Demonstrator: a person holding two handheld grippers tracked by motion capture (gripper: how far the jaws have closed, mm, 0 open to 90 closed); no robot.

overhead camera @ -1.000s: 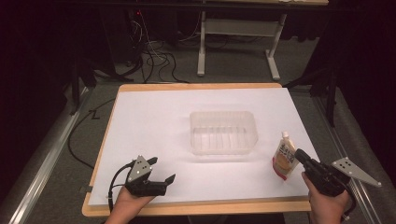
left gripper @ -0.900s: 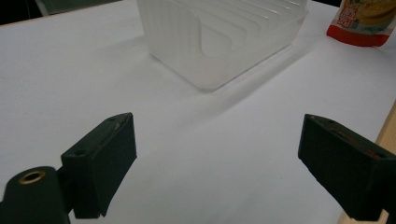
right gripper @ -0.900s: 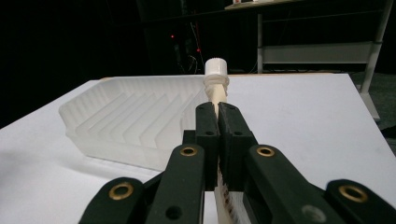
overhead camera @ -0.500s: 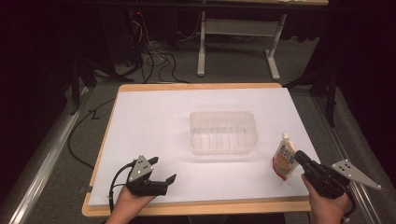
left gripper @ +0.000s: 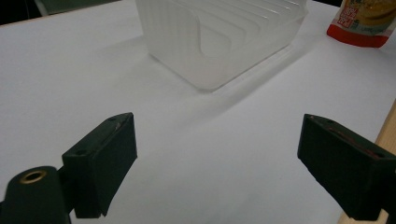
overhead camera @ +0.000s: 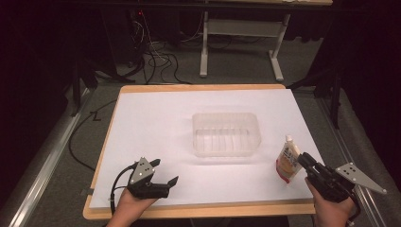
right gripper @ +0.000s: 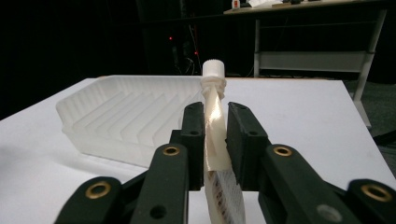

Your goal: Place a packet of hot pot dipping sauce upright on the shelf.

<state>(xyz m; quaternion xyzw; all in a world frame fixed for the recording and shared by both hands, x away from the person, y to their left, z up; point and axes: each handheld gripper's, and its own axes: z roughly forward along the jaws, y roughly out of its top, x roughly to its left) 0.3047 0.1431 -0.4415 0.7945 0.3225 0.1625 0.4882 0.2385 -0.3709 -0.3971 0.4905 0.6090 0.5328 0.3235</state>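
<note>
Black jaws of the right tool (right gripper: 215, 116) have just been opening and are now slightly spread about the spouted pouch (right gripper: 214, 135), which stands upright between them at the near right of the bench (overhead camera: 156, 118); this is judged a release, so the pouch is taken as set down rather than carried. The narrow gap beside the pads is resolved in the right gripper view, whereas the high view gives the pouch's place just right of the clear ribbed tray (overhead camera: 227, 135). The left tool (left gripper: 215, 154) is widely spread over bare bench, nothing being held.
</note>
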